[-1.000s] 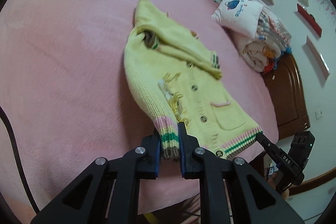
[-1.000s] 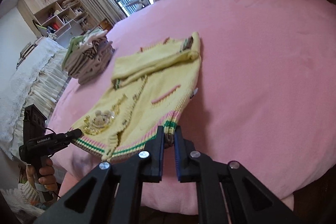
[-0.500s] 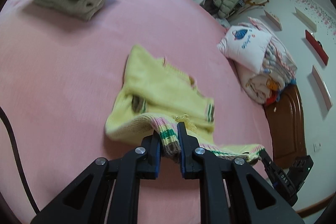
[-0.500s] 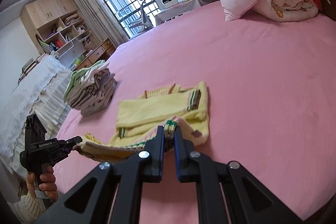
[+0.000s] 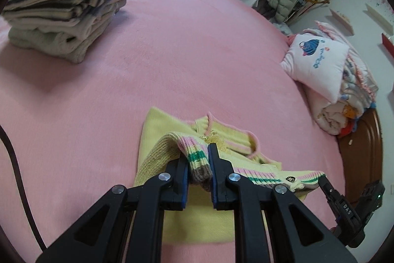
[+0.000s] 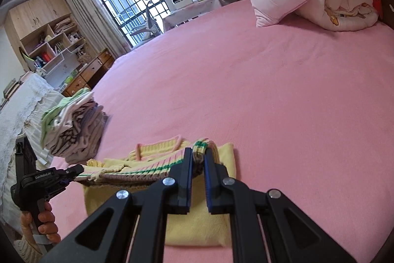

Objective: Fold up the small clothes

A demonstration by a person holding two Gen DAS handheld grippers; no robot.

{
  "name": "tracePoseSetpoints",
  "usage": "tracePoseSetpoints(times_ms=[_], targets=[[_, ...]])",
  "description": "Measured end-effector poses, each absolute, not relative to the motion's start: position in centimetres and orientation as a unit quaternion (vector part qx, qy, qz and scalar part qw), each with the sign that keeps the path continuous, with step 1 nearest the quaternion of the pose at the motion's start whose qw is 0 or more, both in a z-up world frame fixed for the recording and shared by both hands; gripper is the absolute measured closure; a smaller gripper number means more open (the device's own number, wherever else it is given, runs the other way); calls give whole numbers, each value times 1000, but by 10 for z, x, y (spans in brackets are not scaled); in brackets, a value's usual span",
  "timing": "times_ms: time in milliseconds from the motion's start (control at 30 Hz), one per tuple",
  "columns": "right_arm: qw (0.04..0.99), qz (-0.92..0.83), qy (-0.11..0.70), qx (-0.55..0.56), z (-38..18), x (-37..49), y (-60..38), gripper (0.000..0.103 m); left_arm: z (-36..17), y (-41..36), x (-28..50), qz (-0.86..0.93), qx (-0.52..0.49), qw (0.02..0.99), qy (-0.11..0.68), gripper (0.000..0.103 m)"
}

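- Jaws of left gripper [image 5: 199, 165] clamped tight on yellow cardigan [image 5: 172, 152] striped hem.
- Right gripper [image 6: 197, 162] likewise pinching the hem's other corner.
- Hem lifted, folded over the body on pink bed [image 6: 270, 95].

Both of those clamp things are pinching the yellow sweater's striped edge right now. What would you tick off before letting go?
1. Left gripper shut on the striped hem: ok.
2. Right gripper shut on the hem's other corner: ok.
3. Hem carried up to the pink-trimmed collar of the yellow cardigan: ok, roughly.
4. Hem taut between the grippers: not ok, it sags slightly.
5. Folded edges lined up: cannot tell.
6. Pink bedspread beyond the fold bare, stack of folded clothes well apart: ok.
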State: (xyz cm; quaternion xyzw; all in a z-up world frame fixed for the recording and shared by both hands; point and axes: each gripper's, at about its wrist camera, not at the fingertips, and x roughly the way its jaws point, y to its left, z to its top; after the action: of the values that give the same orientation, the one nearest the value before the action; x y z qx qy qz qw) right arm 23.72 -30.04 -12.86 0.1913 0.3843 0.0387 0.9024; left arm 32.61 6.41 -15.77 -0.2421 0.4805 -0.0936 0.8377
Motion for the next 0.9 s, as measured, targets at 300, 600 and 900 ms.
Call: tracePoseSetpoints(times_ms=[300, 600, 900], targets=[[884, 14, 420, 203, -167, 287, -305, 95, -193, 56, 370, -74, -235, 827, 505, 91], [873, 5, 448, 193, -192, 302, -299, 95, -219, 60, 384, -69, -250, 813, 522, 87], [880, 13, 448, 156, -173, 305, -285, 59, -216, 66, 384, -79, -285, 801, 520, 62]])
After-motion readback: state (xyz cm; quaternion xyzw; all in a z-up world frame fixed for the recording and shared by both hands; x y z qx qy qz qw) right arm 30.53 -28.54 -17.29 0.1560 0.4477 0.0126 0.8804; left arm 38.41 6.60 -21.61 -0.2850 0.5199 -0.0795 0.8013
